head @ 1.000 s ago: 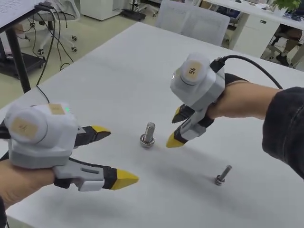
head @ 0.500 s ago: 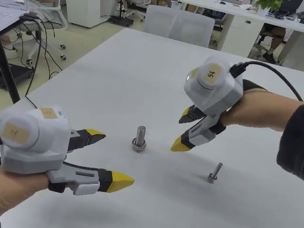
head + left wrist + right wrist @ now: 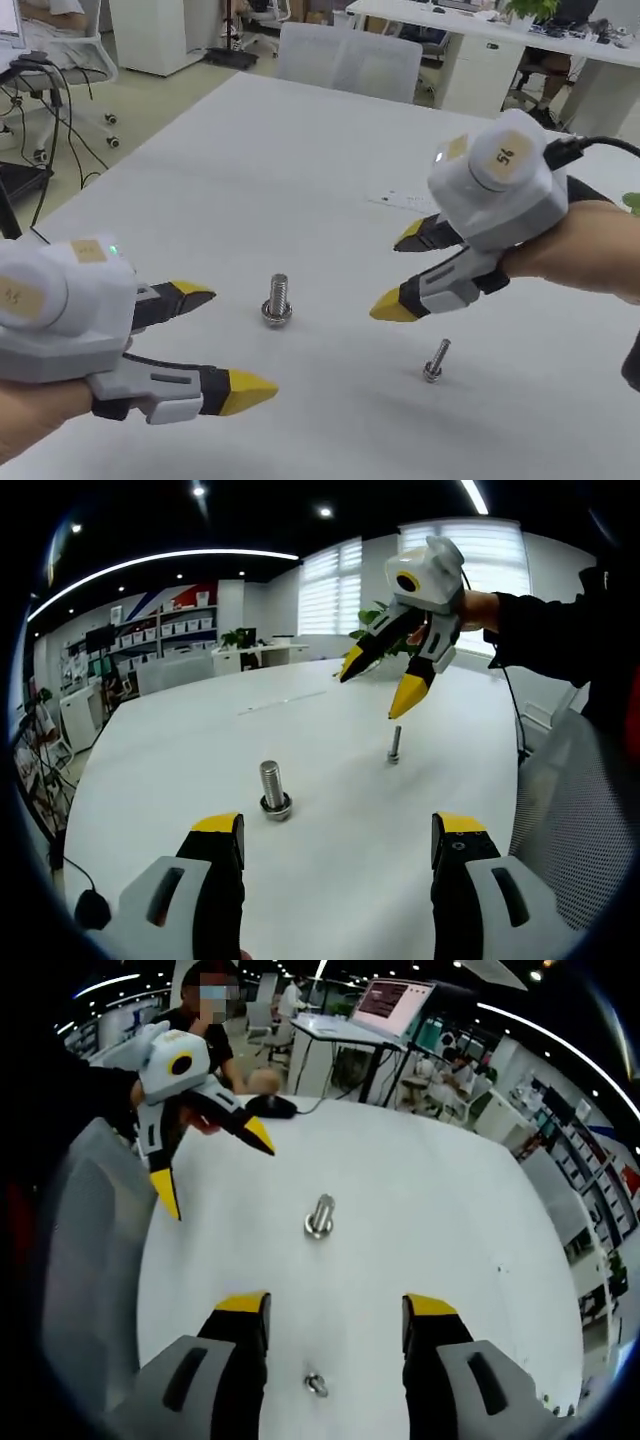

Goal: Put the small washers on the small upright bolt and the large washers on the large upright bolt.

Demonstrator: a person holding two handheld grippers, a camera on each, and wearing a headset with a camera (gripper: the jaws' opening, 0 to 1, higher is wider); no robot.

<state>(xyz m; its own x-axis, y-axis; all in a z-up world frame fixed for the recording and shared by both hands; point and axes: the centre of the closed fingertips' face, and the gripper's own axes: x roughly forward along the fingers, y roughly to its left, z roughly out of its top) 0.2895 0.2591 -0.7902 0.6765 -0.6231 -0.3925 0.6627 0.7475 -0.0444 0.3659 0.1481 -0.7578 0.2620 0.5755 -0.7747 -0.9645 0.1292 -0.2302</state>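
Left gripper (image 3: 222,340): jaws released, spread wide, yellow tips apart, nothing between them. Right gripper (image 3: 398,272): jaws released, spread wide, nothing between them, held clear above the surface

Large upright silver steel bolt (image 3: 277,300): stands on the white worktop (image 3: 300,150) just ahead of the left jaws, in line with the gap between them, threaded shank pointing up. In the left gripper view it stands just beyond the left-hand jaw tip. In the right gripper view it stands further out, straight ahead of the open jaws

Ringed metal collar (image 3: 277,316): sits at the foot of the large bolt, touching the worktop. Whether it is the bolt head or stacked washers cannot be told

Small upright silver steel bolt (image 3: 435,360): stands on the worktop below and near the right jaws, well apart from the left jaws. In the right gripper view it lies between the two jaws, close in. The two bolts stand apart from each other
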